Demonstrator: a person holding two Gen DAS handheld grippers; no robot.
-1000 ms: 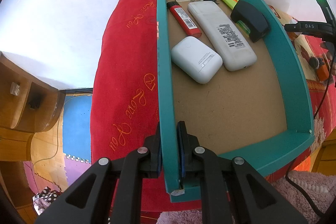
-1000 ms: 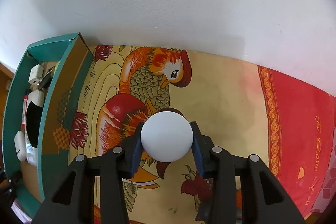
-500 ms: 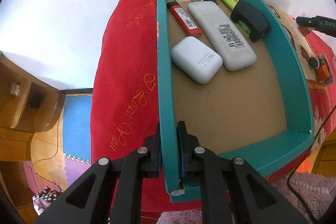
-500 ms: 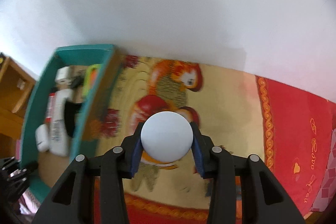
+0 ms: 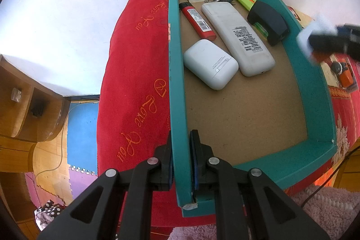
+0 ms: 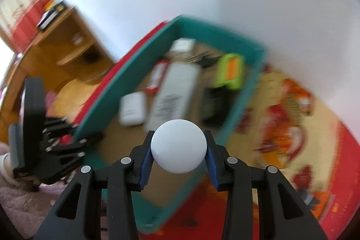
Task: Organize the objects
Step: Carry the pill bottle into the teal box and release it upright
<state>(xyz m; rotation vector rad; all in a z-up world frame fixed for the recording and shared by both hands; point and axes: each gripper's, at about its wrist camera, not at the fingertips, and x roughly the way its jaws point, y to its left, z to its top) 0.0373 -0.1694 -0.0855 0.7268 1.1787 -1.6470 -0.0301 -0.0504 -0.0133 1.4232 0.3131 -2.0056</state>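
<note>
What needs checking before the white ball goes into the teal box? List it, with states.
1. White ball clamped in right gripper: ok.
2. Left gripper pinching the teal box wall, steadying it: ok.
3. Bare floor in the near half of the box: ok.
4. Remote, white case and lighter grouped at the far end, out of the drop spot: ok.
5. Ball fully over the box: cannot tell, view blurred.

The right gripper, clamped on the round white ball, has swung left from the rooster-patterned cloth to above the teal cardboard tray.
</note>
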